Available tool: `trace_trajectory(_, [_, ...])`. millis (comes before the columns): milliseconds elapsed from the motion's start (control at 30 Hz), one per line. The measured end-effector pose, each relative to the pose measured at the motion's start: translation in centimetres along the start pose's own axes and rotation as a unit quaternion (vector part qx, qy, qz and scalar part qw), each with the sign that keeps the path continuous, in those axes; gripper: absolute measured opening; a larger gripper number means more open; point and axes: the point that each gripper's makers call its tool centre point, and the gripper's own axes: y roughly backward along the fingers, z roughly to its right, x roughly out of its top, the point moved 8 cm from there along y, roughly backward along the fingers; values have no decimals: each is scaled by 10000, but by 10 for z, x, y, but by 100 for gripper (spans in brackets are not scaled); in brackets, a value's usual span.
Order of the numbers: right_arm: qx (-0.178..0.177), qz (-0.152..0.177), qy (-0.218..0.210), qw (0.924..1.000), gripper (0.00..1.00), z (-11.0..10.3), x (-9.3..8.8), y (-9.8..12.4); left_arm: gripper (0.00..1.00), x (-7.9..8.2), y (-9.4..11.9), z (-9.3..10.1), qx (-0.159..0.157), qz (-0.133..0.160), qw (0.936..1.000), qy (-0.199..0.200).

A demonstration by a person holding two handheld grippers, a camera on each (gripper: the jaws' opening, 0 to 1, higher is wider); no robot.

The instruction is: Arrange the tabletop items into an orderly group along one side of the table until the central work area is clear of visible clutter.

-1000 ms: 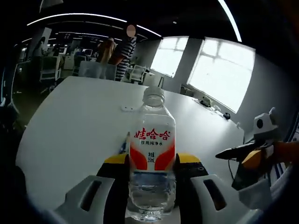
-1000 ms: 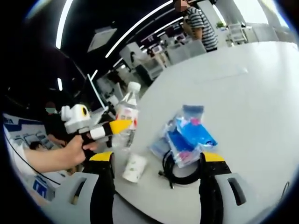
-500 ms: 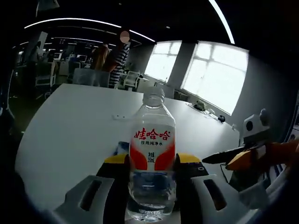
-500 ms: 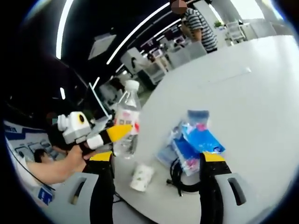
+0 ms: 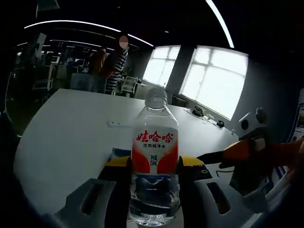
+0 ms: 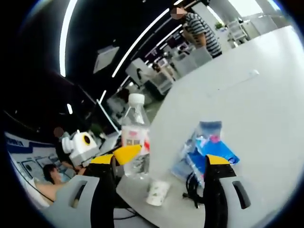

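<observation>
Open-plan office, big windows, a person standing past the far end of a wide white counter (image 5: 71, 128). The left gripper (image 5: 154, 171) has its fingers clamped on a bottle (image 5: 155, 166), upright and apparently lifted near the counter's edge. Risk: the smooth bottle twists or slips in the grip, or clips the cup (image 6: 157, 192), blue packets (image 6: 209, 147) and cable (image 6: 192, 187) when set down. The right gripper (image 6: 159, 166) hangs above that cluster, fingers apart, nothing held.
</observation>
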Motion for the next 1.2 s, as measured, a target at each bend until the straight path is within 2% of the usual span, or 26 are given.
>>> trace_trajectory(500, [289,284,-76,9991,77,-18,17,-5,38,6,2,16,-201,97,9995,-204])
trace_trajectory(600, [363,411,-251,9982,77,-21,22,-9,38,6,3,20,-241,84,9992,-293])
trace_trajectory(800, [502,481,-205,9974,76,-32,33,-19,38,6,4,28,-308,91,9987,-388])
trace_trajectory(1200, [620,701,18,9956,66,-40,50,-27,38,5,8,42,-451,55,9973,-572])
